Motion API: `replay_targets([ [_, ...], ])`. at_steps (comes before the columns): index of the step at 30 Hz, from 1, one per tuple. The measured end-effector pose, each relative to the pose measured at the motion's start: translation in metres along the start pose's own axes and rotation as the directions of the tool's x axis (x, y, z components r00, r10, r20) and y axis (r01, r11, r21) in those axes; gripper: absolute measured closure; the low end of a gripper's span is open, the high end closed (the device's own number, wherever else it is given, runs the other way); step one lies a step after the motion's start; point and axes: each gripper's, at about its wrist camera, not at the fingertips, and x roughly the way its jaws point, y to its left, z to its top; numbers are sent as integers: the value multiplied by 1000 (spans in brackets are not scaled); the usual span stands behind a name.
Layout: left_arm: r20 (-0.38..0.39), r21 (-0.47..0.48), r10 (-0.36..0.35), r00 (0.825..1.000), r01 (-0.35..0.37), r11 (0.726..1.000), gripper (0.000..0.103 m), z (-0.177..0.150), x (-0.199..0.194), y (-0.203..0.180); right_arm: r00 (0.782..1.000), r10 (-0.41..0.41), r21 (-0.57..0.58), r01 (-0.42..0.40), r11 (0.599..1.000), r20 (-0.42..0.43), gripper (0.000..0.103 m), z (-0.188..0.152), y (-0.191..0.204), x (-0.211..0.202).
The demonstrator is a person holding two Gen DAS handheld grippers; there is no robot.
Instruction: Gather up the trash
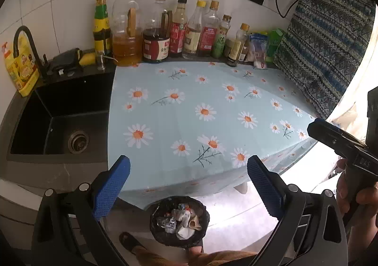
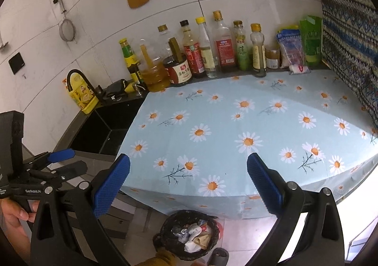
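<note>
Trash point(image 1: 180, 220) sits in a black-lined bin point(image 1: 203, 212) on the floor just beside the counter's front edge, below both grippers: crumpled white paper, a scrap of brown paper and some clear crinkled film. All of it looks light and soft, so it would likely crush under a firm squeeze and is best pinched at a thick fold; the film may be slippery. The left gripper point(image 1: 188, 180) and the right gripper point(image 2: 188, 180) both hang with blue pads spread wide, holding nothing. No loose trash shows on the daisy-print tablecloth point(image 2: 271, 124). Sauce and oil bottles point(image 2: 200, 50) line the tiled wall behind it, a black sink point(image 1: 70, 110) lies to the left, and a patterned cloth point(image 1: 326, 48) hangs at right.
</note>
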Motion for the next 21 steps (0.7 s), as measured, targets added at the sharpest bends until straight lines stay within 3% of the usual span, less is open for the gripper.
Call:
replay_targets([
  [21,2,-28,44,999,-44,999,7,6,-6,-16,1000,-3,-11,3,1000,7,5,-2,-23,-14],
])
